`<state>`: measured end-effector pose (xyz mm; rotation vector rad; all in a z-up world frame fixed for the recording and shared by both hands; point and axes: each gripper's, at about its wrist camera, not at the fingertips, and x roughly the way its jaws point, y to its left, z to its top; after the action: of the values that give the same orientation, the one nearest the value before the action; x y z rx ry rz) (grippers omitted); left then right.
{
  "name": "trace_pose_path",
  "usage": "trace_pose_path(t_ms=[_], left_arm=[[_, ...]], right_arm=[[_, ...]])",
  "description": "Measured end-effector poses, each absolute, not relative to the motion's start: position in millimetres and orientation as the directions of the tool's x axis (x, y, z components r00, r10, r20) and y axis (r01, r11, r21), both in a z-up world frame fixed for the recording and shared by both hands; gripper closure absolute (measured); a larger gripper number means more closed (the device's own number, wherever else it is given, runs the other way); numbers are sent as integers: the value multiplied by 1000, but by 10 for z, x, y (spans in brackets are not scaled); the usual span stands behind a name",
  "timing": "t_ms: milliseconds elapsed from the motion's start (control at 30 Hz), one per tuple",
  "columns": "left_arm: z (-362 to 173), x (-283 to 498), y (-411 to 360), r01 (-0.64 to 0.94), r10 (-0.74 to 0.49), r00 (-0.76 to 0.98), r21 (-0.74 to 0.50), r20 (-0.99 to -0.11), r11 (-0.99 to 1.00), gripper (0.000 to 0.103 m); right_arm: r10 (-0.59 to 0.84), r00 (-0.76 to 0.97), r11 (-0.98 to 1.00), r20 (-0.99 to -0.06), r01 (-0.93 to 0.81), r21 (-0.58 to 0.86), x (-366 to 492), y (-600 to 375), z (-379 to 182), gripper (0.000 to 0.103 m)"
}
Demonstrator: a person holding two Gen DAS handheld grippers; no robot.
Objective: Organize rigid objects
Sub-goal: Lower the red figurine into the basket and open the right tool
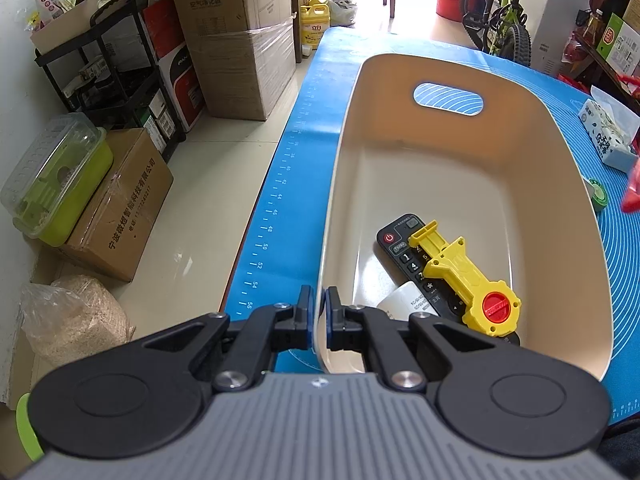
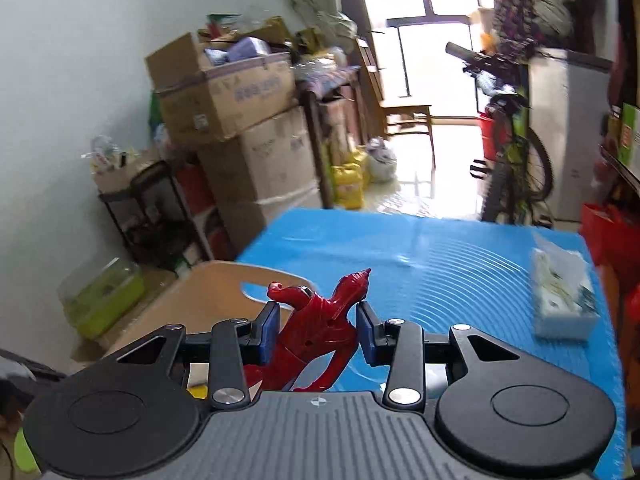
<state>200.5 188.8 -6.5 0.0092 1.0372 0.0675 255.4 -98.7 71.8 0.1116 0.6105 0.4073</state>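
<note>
A beige plastic bin stands on the blue mat. My left gripper is shut on the bin's near left rim. Inside the bin lie a black remote control, a yellow toy with a red knob across it, and a white card. In the right wrist view my right gripper is shut on a red toy figure, held above the mat. The bin shows at lower left there. A red blur at the left wrist view's right edge may be that figure.
A tissue pack and a green tape roll lie on the mat right of the bin. Cardboard boxes, a black shelf, a green container and a bicycle stand around the table.
</note>
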Motion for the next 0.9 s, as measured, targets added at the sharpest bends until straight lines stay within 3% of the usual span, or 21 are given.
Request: trace_pose_path(t_ms=[267, 567, 767, 900], left_arm=[[-62, 1997, 1888, -51, 64, 506, 44, -860, 998, 96], [-62, 2004, 1889, -48, 63, 503, 45, -862, 998, 96], [-63, 2007, 1887, -46, 65, 503, 48, -862, 998, 96], [-71, 2010, 1887, -46, 65, 503, 49, -862, 998, 96]], right_arm=[[478, 630, 867, -612, -452, 211, 2692, -138, 443, 55], [414, 504, 858, -758, -493, 141, 2637, 389, -72, 55], [369, 469, 840, -803, -538, 72, 2522, 485, -260, 55], [385, 469, 832, -795, -550, 78, 2485, 452, -197, 46]])
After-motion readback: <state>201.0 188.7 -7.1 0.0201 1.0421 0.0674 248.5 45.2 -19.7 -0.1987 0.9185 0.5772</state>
